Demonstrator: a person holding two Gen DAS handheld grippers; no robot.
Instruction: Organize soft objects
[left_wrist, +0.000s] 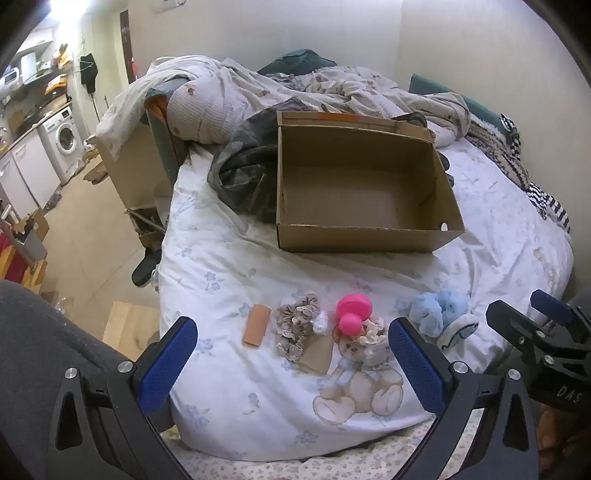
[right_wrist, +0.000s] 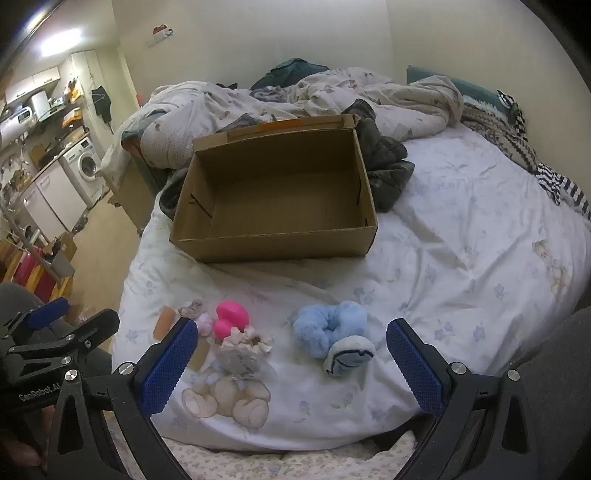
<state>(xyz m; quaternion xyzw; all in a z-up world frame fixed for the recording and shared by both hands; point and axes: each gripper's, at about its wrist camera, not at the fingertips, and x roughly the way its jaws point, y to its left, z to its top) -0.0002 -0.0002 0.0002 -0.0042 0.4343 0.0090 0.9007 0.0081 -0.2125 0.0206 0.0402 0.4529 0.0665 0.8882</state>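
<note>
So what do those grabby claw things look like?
Both are black, angular frames with silver bolts and jaws lined with bumpy blue pads. The left gripper shows its twin beside it, with white lettering. The right gripper matches it. Dark grey sleeves sit behind.

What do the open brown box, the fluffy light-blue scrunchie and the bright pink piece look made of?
Open brown box: corrugated cardboard, matte, with raw cut edges and folded flaps.
Fluffy light-blue scrunchie: plush or faux-fur fabric, going by its fuzzy pile.
Bright pink piece: smooth with a slight sheen, probably silicone or plastic; the look leaves it open.
</note>
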